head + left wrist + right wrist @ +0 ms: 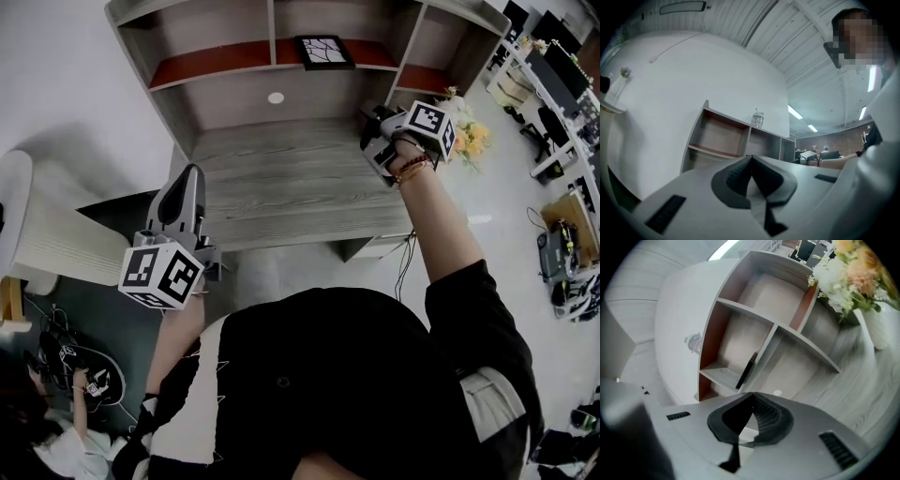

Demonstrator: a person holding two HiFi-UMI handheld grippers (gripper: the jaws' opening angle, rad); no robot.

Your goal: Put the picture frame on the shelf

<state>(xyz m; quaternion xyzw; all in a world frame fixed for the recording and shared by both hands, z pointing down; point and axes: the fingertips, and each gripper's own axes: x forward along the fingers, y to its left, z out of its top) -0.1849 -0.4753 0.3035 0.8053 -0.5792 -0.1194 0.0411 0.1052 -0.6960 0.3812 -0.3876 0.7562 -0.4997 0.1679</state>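
Observation:
A black picture frame (324, 52) stands leaning on the red-topped board of the grey shelf unit (216, 58), in its middle bay. In the right gripper view the picture frame (746, 370) shows edge-on, well beyond the jaws. My right gripper (369, 116) hovers above the desk's right part, in front of the shelf and apart from the frame. Its jaws are shut with nothing between them (752, 395). My left gripper (190, 172) is held at the desk's left front corner, tips toward the shelf, also shut and empty (750, 158).
The shelf unit stands on a grey wood-grain desk (281, 183) against a white wall. A vase of flowers (469, 133) stands at the desk's right edge, beside my right gripper. A glass jar (758, 120) sits on top of the shelf. Cables (70, 370) lie on the floor at left.

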